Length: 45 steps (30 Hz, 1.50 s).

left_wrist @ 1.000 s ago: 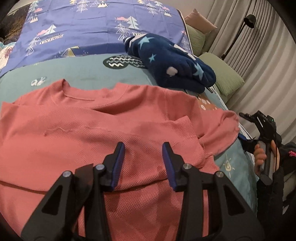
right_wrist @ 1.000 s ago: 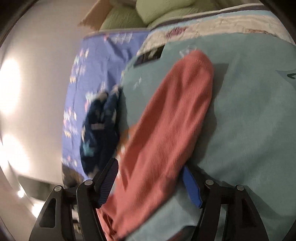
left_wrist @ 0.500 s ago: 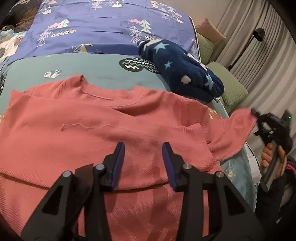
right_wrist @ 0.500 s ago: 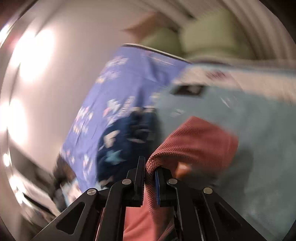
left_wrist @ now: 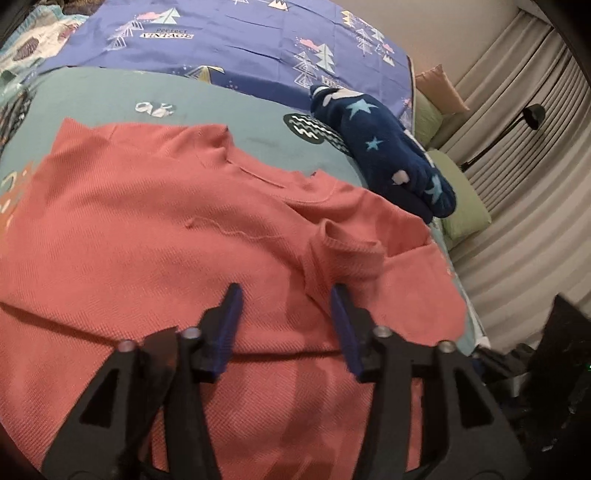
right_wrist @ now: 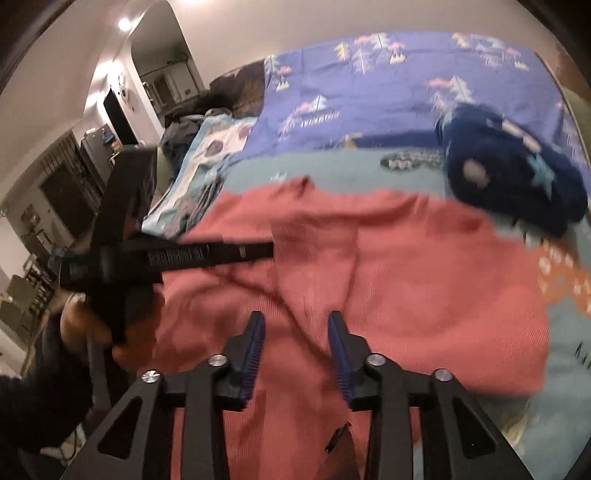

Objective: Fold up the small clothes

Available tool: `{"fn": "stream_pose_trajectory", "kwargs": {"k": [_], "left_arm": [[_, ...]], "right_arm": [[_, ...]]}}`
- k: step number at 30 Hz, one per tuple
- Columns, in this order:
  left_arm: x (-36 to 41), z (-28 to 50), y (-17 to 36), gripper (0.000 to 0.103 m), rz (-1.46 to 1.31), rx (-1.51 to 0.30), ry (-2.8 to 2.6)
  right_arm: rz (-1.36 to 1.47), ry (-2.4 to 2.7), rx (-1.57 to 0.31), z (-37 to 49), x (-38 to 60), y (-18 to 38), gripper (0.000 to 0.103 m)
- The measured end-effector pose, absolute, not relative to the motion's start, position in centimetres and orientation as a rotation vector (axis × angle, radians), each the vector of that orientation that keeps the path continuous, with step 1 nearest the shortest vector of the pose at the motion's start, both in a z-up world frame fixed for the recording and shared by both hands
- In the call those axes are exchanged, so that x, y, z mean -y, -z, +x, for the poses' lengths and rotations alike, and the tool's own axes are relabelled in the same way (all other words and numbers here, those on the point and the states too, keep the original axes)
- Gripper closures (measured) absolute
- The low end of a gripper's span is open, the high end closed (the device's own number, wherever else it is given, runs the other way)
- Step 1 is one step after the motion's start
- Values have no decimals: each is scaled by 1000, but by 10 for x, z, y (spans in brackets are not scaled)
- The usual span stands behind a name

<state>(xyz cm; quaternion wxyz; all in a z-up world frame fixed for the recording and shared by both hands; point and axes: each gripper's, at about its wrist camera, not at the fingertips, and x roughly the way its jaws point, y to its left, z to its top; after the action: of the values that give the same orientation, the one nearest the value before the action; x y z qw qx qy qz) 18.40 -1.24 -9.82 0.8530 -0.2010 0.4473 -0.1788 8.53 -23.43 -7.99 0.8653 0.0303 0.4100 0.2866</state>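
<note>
The pink top (left_wrist: 177, 236) lies spread on the bed (left_wrist: 110, 92); it looks soft, light and floppy, so a hem or sleeve edge is probably the best place to pinch it. Both the left tongs (left_wrist: 286, 314) and right tongs (right_wrist: 295, 336) are opening, holding nothing. The blue sheet (left_wrist: 240, 33) reads "VINTAGE".

Bed (left_wrist: 110, 92) under teal and blue tree-print covers, green pillows (left_wrist: 463, 206) at its far end. Pale pleated curtains (left_wrist: 524, 155) and a black lamp (left_wrist: 533, 116) alongside. Beyond, cream walls (right_wrist: 258, 33), an arched doorway (right_wrist: 162, 62), a ceiling light (right_wrist: 124, 23).
</note>
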Motion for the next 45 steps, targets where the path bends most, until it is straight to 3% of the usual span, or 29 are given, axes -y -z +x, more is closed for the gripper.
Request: {"fn": "stream_pose_trajectory", "kwargs": {"k": [5, 13, 20, 27, 36, 38, 39, 40, 45], "left_arm": [[21, 184, 95, 36, -447, -939, 439], [23, 178, 90, 36, -447, -927, 435], [-27, 163, 78, 36, -481, -870, 336], [-53, 159, 88, 32, -563, -896, 342], [0, 154, 108, 28, -420, -979, 435], [9, 154, 104, 50, -384, -971, 441], [15, 154, 103, 80, -362, -984, 458], [20, 154, 101, 97, -331, -995, 461], [28, 144, 65, 98, -249, -905, 465]], "right_arm": [[217, -517, -873, 84, 279, 79, 50], [452, -606, -913, 118, 278, 78, 50], [440, -699, -1007, 152, 223, 100, 47], [-61, -970, -914, 77, 156, 78, 47], [147, -686, -949, 94, 230, 78, 45], [165, -604, -946, 94, 246, 78, 45], [174, -558, -942, 94, 255, 78, 45], [181, -525, -936, 92, 263, 78, 45], [176, -356, -899, 92, 297, 75, 40]]}}
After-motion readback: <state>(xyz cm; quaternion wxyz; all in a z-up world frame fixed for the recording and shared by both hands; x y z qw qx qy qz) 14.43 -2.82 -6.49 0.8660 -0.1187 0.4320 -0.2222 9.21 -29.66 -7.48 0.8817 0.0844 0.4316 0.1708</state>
